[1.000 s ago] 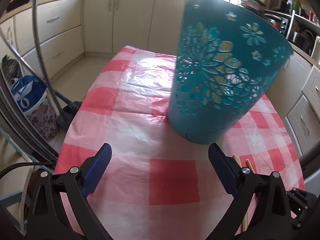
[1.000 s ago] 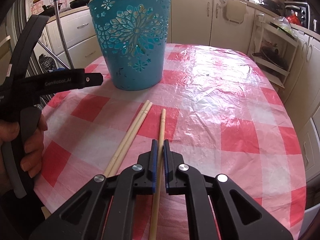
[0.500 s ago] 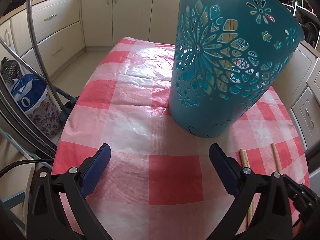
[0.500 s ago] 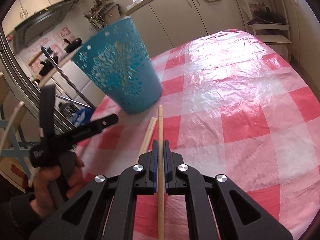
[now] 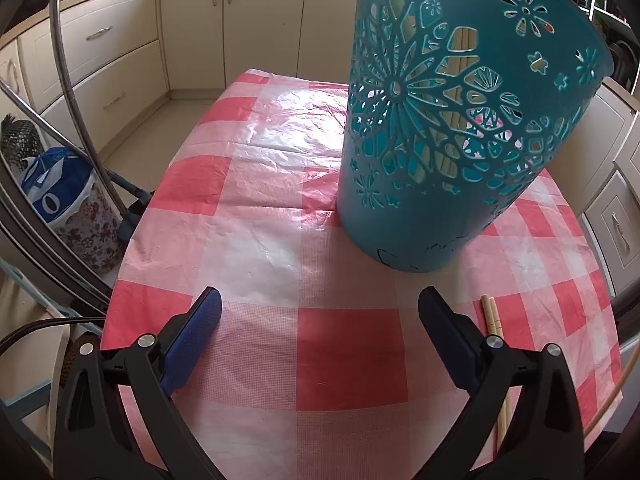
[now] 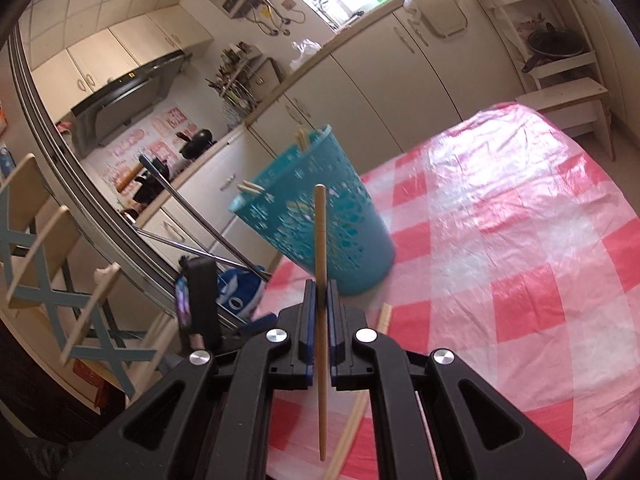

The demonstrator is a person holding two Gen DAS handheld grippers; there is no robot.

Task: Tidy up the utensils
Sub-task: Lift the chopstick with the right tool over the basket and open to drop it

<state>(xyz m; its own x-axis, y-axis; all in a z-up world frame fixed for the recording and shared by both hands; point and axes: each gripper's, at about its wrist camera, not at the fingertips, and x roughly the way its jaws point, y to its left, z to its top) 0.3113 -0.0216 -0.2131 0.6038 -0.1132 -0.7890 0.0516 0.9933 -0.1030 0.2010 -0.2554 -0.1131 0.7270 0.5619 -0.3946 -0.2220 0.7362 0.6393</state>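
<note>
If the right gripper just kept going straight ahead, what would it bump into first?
Probably the teal basket: the right gripper, shut on a chopstick, points at its side. Depth is hard to judge.

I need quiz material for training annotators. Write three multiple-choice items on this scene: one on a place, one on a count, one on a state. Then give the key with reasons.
1. Where is the teal basket?
A. Standing on the checked tablecloth
B. On the floor
C. On the kitchen counter

2. How many chopsticks does the right gripper hold?
A. None
B. One
C. Three

3. How stands the left gripper?
A. Shut on a chopstick
B. Shut on the basket's rim
C. Open, holding nothing

Key:
1 A, the basket's base rests on the red and white cloth.
2 B, a single held chopstick runs between the shut fingers, while the pair of chopsticks lies on the cloth.
3 C, its blue pads stand wide apart with only cloth between them.
</note>
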